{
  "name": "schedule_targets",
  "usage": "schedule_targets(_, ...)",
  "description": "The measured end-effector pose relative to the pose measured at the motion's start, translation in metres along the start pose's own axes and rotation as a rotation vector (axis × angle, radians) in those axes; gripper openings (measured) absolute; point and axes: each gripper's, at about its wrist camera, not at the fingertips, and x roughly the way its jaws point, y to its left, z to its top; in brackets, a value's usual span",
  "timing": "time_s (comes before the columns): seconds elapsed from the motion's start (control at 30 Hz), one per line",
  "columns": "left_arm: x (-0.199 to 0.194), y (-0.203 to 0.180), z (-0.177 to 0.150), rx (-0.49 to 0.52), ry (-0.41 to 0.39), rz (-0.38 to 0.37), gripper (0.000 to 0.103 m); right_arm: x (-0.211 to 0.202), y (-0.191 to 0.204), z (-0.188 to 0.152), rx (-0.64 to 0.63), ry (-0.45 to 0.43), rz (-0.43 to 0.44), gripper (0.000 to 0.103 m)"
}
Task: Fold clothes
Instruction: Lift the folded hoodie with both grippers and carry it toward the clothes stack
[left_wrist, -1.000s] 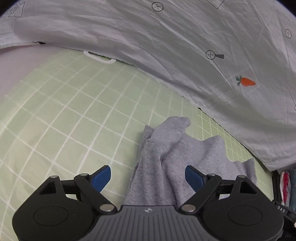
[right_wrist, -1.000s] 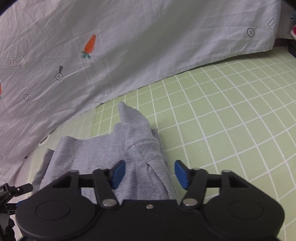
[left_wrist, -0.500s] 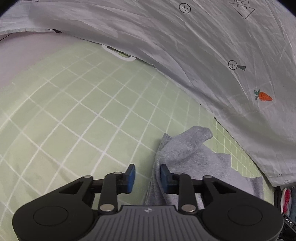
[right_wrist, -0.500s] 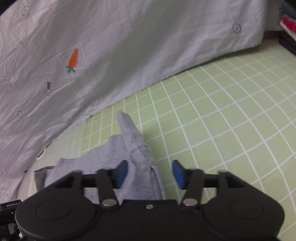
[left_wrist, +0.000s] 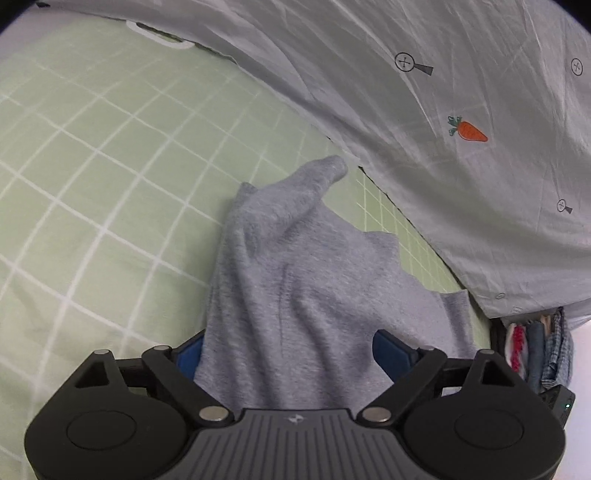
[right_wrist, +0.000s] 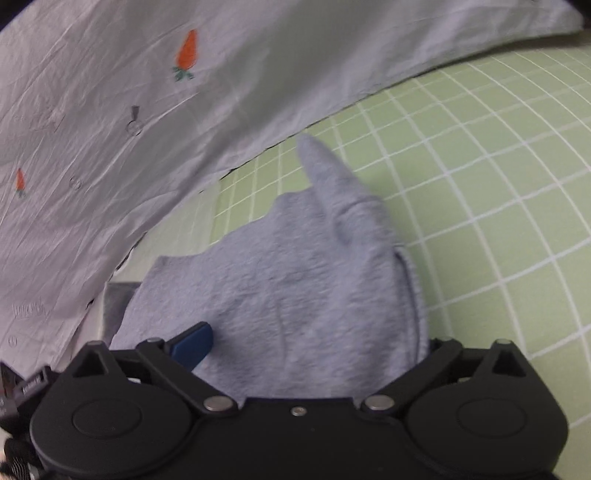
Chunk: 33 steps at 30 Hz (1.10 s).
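Both grippers have dropped closer to the grey garment, and their jaws have just been opening. Left gripper and right gripper now stand wide, fingers astride the cloth without pressing it. The garment lies bunched on the green checked bed sheet, one cuff pointing away. Soft, light knit; likely to sag, so take it at hem edges. A pale carrot-print duvet lies just beside it and could snag.

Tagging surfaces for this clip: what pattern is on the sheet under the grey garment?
Pale green sheet with a white grid of squares; clearest in the right wrist view.
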Motion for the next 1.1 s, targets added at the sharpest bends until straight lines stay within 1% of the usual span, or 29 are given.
schedule_targets(0.03,0.002,-0.002,-0.001,0.004,0.007,-0.013,0.09,0.003,0.004,0.0,-0.017,0.009,0.013,0.103)
schedule_targets(0.1,0.008,-0.004,-0.008,-0.012,0.036,-0.069,0.083,0.008,0.009,-0.001,-0.011,0.026,0.048,0.103)
schedule_targets(0.17,0.011,-0.011,-0.018,0.006,0.049,-0.085,0.079,0.013,0.013,-0.002,0.022,0.059,0.11,0.103)
schedule_targets(0.2,0.011,-0.016,-0.023,0.018,0.057,-0.085,0.069,0.017,0.016,-0.004,0.034,0.087,0.146,0.102)
schedule_targets(0.23,0.011,-0.021,-0.028,0.03,0.065,-0.084,0.064,0.018,0.021,-0.007,0.032,0.109,0.161,0.093)
schedule_targets(0.27,0.009,-0.022,-0.034,0.004,0.068,-0.113,0.056,0.018,0.026,-0.011,0.026,0.123,0.168,0.086)
schedule_targets(0.3,0.006,-0.022,-0.039,-0.032,0.07,-0.148,0.053,0.014,0.028,-0.016,0.042,0.121,0.177,0.07)
schedule_targets(0.33,0.0,-0.024,-0.046,-0.043,0.066,-0.157,0.051,0.007,0.026,-0.022,0.087,0.104,0.188,0.046)
schedule_targets(0.4,-0.015,-0.029,-0.06,-0.043,0.064,-0.169,0.04,-0.009,0.021,-0.034,0.144,0.08,0.201,0.044)
schedule_targets(0.47,-0.032,-0.035,-0.076,-0.03,0.072,-0.189,0.039,-0.033,0.019,-0.047,0.137,0.07,0.186,0.043)
schedule_targets(0.57,-0.05,-0.054,-0.096,0.03,0.091,-0.235,0.039,-0.076,0.007,-0.067,0.186,0.038,0.194,0.043)
schedule_targets(0.63,-0.057,-0.072,-0.105,0.086,0.105,-0.274,0.039,-0.109,0.001,-0.077,0.195,-0.009,0.182,0.042)
schedule_targets(0.7,-0.061,-0.093,-0.113,0.152,0.117,-0.316,0.039,-0.144,-0.004,-0.086,0.198,-0.081,0.158,0.042)
schedule_targets(0.8,-0.057,-0.131,-0.125,0.234,0.148,-0.399,0.039,-0.196,-0.01,-0.099,0.206,-0.205,0.102,0.042)
schedule_targets(0.87,-0.049,-0.163,-0.135,0.283,0.191,-0.449,0.039,-0.232,-0.017,-0.107,0.221,-0.29,0.055,0.042)
schedule_targets(0.97,-0.037,-0.215,-0.153,0.376,0.244,-0.521,0.039,-0.282,-0.036,-0.116,0.259,-0.388,-0.006,0.042)
schedule_targets(1.03,-0.027,-0.251,-0.166,0.44,0.255,-0.566,0.039,-0.317,-0.055,-0.118,0.259,-0.452,-0.034,0.042)
schedule_targets(1.1,-0.013,-0.292,-0.183,0.469,0.248,-0.613,0.039,-0.347,-0.081,-0.114,0.256,-0.507,-0.042,0.042)
